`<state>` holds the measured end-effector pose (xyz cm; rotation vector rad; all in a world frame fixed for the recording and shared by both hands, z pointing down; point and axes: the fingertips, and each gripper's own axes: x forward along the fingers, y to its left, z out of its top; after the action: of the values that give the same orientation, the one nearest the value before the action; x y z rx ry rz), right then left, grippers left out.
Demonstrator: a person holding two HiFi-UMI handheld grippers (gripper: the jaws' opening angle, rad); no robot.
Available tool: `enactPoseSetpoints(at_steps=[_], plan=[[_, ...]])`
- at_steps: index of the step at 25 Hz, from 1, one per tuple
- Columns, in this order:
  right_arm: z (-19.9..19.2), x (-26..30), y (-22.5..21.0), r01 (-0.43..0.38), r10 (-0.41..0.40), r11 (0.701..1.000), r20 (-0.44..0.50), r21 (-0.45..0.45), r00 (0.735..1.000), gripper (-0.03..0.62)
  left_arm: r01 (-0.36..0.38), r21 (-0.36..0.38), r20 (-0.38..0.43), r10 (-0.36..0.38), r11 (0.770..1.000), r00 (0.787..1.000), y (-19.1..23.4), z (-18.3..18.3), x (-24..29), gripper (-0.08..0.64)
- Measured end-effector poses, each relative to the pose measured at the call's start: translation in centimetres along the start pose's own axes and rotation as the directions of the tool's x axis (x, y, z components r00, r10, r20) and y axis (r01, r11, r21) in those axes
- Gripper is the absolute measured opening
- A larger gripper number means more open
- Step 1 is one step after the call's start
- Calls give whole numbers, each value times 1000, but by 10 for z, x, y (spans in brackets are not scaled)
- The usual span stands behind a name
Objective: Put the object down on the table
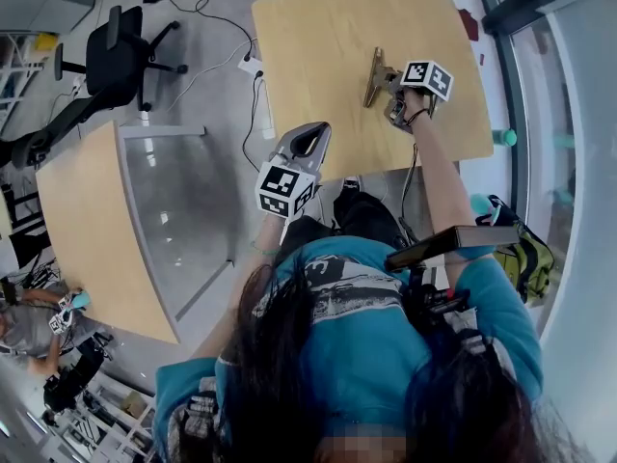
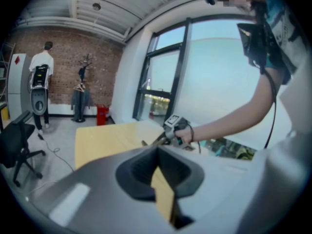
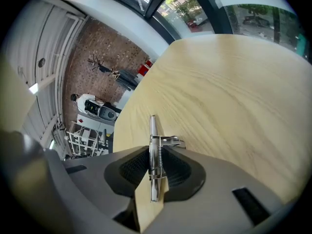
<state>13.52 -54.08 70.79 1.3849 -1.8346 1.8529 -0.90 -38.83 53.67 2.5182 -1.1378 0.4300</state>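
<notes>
Metal spring clip (image 3: 152,145), clamped edge-on between the jaws of the right gripper (image 3: 153,172), sticks out above the pale wooden table (image 1: 318,46); whether it touches the top cannot be told. Left gripper (image 1: 307,143) is by the table's near edge, jaws together on nothing.

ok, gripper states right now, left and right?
Left gripper: closed, empty.
Right gripper: closed on the spring-loaded metal tool.

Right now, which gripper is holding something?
The right gripper, over the light wooden table: its fingers clamp a metal spring-loaded tool. The left gripper is shut, empty.
</notes>
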Motion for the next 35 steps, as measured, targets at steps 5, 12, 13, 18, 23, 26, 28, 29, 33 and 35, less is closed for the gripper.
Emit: enactPoseSetpoints(at_steps=[5,12,13,18,23,26,28,29,33,35], plan=[[-2,3,-2,-47,47,997,14,68,999,91,-8,-1,4,8,1000,1000,1,-1,-4,2],[2,-3,-4,-11,9,999,46,36,999,132,-14,-3,5,14,1000,1000,3,0,-12,2],[3,-4,-3,-15,13,999,49,34,999,137,-16,-3,6,16,1000,1000,4,-1,-12,2],[-3,-24,6,-41,39,999,68,26,997,143,-24,2,18,24,1000,1000,1,-3,-22,2],[-15,-58,23,-53,51,999,130,6,990,143,-12,5,32,12,1000,999,-4,-4,-36,2],[-26,-80,37,-101,100,995,167,-1,981,141,-4,5,39,4,1000,999,-10,-5,-41,2],[-37,-96,49,-144,143,990,187,-6,972,141,4,7,43,-4,1000,999,-16,-7,-47,2],[-45,-104,57,-166,165,986,192,-11,967,141,7,10,45,-7,1000,999,-19,-8,-50,2],[-83,-127,92,-240,247,969,189,-57,951,141,15,18,58,-16,1000,998,-26,-14,-70,2],[-103,-136,109,-262,273,961,184,-85,944,141,18,22,70,-20,1000,997,-29,-15,-80,2]])
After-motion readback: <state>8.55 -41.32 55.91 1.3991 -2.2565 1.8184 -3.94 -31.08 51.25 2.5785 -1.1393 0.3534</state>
